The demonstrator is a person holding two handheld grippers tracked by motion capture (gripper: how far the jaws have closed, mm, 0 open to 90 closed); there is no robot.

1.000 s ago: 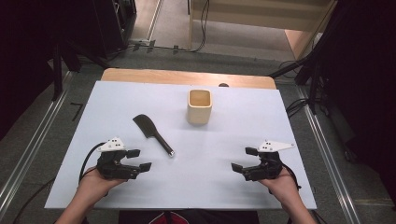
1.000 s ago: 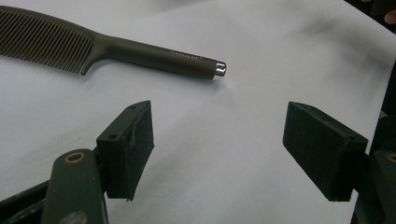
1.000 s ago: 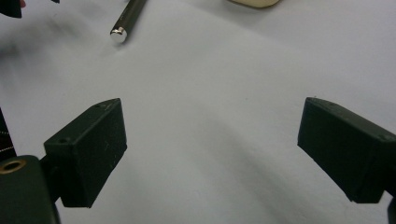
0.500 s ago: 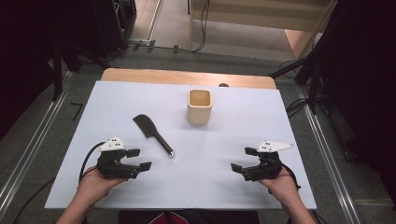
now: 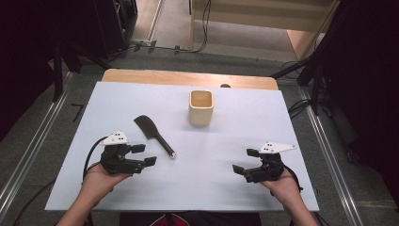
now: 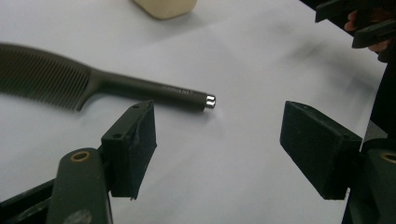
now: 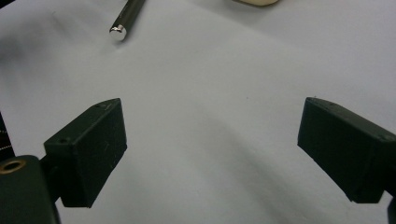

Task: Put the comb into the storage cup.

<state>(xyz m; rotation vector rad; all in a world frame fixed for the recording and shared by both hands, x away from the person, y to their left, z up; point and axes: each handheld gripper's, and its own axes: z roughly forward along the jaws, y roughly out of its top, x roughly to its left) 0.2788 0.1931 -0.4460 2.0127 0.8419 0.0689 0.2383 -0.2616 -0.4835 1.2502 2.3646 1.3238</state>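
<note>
A black comb (image 5: 153,133) with a long silver-tipped handle lies on the white table sheet (image 5: 197,188), left of centre. Behind it to the right stands a cream square cup (image 5: 201,107), upright and empty-looking. My left gripper (image 5: 143,155) rests near the front left, just short of the comb's handle end, open with nothing between its jaws. The left gripper view has the comb (image 6: 107,84) lying crosswise beyond the open gripper (image 6: 229,149). At the front right my right gripper (image 5: 244,161) also stands open, holding nothing. The right gripper view looks past the open gripper (image 7: 215,149) to the comb's handle tip (image 7: 122,21).
The wooden table edge (image 5: 188,77) shows behind the sheet. Metal rails (image 5: 28,155) run along the floor on both sides, and cables lie on the floor beyond the table. The cup's base (image 6: 163,7) sits at the top of the left gripper view.
</note>
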